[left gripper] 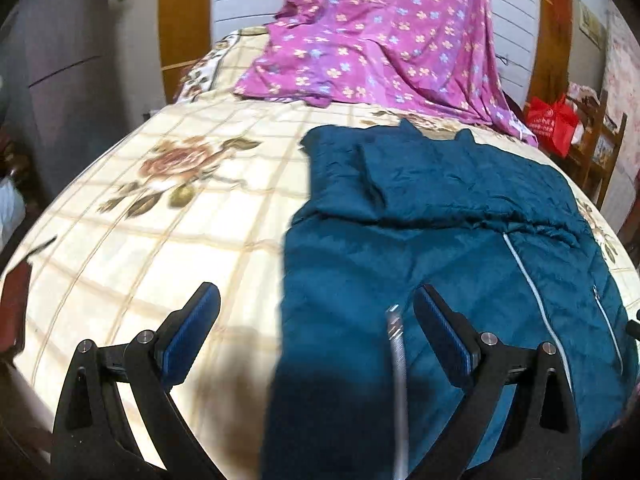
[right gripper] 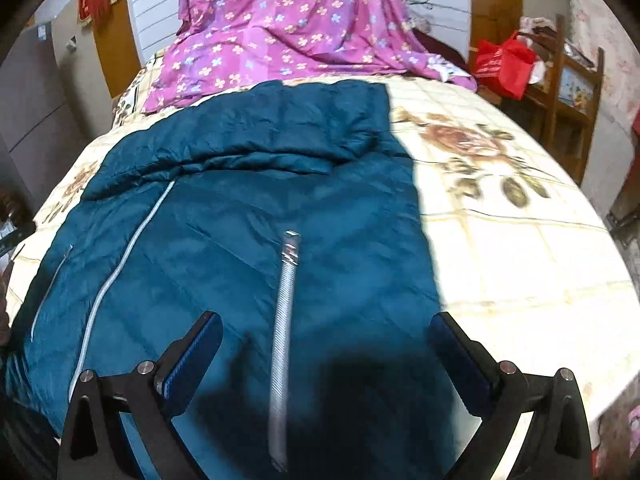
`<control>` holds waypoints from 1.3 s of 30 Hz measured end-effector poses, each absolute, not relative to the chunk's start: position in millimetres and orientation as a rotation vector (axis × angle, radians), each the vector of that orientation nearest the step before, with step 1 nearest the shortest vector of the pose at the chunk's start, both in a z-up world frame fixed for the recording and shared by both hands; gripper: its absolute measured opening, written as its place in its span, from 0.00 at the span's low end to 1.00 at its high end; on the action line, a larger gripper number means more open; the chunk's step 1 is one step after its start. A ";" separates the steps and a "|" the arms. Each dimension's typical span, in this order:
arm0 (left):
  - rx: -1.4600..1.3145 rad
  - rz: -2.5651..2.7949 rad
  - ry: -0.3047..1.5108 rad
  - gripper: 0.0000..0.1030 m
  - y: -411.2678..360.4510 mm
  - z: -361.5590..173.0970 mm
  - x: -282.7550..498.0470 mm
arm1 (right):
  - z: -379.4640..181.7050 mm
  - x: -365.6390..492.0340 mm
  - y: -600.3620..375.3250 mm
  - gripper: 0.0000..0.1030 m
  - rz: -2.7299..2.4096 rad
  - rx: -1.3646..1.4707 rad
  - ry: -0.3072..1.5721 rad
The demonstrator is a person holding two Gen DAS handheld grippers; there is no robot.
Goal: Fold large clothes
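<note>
A large teal padded jacket (left gripper: 420,240) lies flat on the bed, its upper part folded over itself, with white zippers showing. It also shows in the right wrist view (right gripper: 248,216). My left gripper (left gripper: 316,320) is open and empty, hovering over the jacket's left edge near the hem. My right gripper (right gripper: 324,344) is open and empty, hovering over the jacket's right part near the hem. A silver rod (right gripper: 285,320) sticks forward between the right gripper's fingers; a similar one shows in the left wrist view (left gripper: 398,380).
The bed carries a cream bedspread (left gripper: 160,240) with rose prints. A purple floral sheet (left gripper: 380,40) drapes over the headboard end. A red bag (right gripper: 502,64) and a wooden shelf (right gripper: 568,92) stand beside the bed on the right.
</note>
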State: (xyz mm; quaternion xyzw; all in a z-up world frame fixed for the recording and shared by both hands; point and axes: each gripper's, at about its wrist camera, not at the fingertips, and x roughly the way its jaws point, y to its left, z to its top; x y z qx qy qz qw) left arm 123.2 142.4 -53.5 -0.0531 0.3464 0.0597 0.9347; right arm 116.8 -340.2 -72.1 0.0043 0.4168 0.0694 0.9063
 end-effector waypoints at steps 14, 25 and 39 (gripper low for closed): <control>-0.183 0.162 0.732 0.95 164.2 -70.4 67.2 | -86.6 45.9 -413.6 1.00 0.171 0.209 0.818; -0.162 0.218 0.751 0.95 171.2 -81.9 71.2 | -109.7 60.9 -408.9 1.00 0.232 0.223 0.903; -0.303 0.153 0.828 0.95 194.9 -84.9 29.2 | -112.3 56.2 -387.6 1.00 0.395 0.213 0.908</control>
